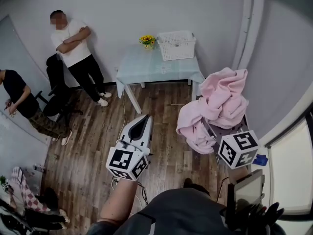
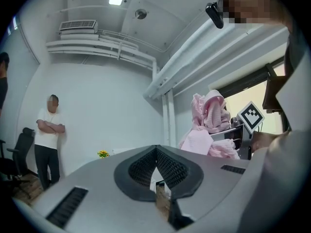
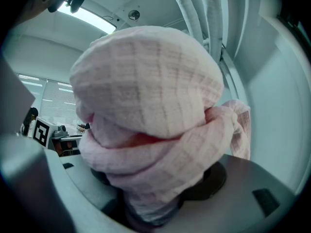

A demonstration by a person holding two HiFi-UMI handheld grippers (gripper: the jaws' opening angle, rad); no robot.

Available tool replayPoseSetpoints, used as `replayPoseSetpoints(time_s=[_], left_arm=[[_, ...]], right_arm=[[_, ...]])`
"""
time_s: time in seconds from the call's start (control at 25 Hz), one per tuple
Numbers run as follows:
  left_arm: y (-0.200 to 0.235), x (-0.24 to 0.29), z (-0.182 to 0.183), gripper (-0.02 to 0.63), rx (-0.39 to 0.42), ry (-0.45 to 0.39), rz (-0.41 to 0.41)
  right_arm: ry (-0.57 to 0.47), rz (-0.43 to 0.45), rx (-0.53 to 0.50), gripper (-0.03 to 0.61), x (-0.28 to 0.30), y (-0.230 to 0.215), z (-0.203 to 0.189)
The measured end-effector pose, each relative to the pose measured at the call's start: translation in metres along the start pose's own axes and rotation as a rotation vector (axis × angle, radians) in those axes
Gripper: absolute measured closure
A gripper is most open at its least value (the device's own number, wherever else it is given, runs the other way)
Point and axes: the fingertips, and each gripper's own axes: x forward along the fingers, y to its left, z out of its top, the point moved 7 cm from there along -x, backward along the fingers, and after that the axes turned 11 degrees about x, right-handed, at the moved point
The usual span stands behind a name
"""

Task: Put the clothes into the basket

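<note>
A bundle of pink clothes [image 1: 220, 106] hangs in the air at the right of the head view, and my right gripper [image 1: 211, 127] is shut on it. In the right gripper view the pink checked fabric [image 3: 150, 125] fills the space between the jaws and hides the fingertips. My left gripper [image 1: 145, 119] is held level beside it at the centre, shut with nothing in it; its ribbed pads [image 2: 167, 166] meet at the tips. The white basket [image 1: 176, 44] stands on the far table [image 1: 146, 70], well ahead of both grippers. The same pink clothes [image 2: 211, 113] show at the right in the left gripper view.
A pot of yellow flowers [image 1: 146, 41] stands left of the basket. One person [image 1: 73, 45] stands with arms crossed at the back wall, another [image 1: 19, 99] at the far left beside a black chair [image 1: 58, 102]. Cables [image 1: 142, 192] lie on the wooden floor.
</note>
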Motion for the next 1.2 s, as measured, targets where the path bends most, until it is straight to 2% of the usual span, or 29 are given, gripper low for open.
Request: replayPoseSetpoints(time_s=[0.28, 0.52, 1.2], left_arm=[[0.001, 0.006, 0.003, 0.604, -0.001, -0.017, -0.017], [0.001, 0.011, 0.005, 0.604, -0.002, -0.016, -0.023], [0.011, 0.037, 0.009, 0.604, 0.012, -0.057, -0.163]], right_arm=[[-0.026, -0.014, -0.043, 0.255, -0.003, 0.004, 0.006], [-0.02, -0.007, -0.033, 0.255, 0.0, 0.002, 0.005], [-0.069, -0.103, -0.037, 0.255, -0.005, 0.009, 0.008]])
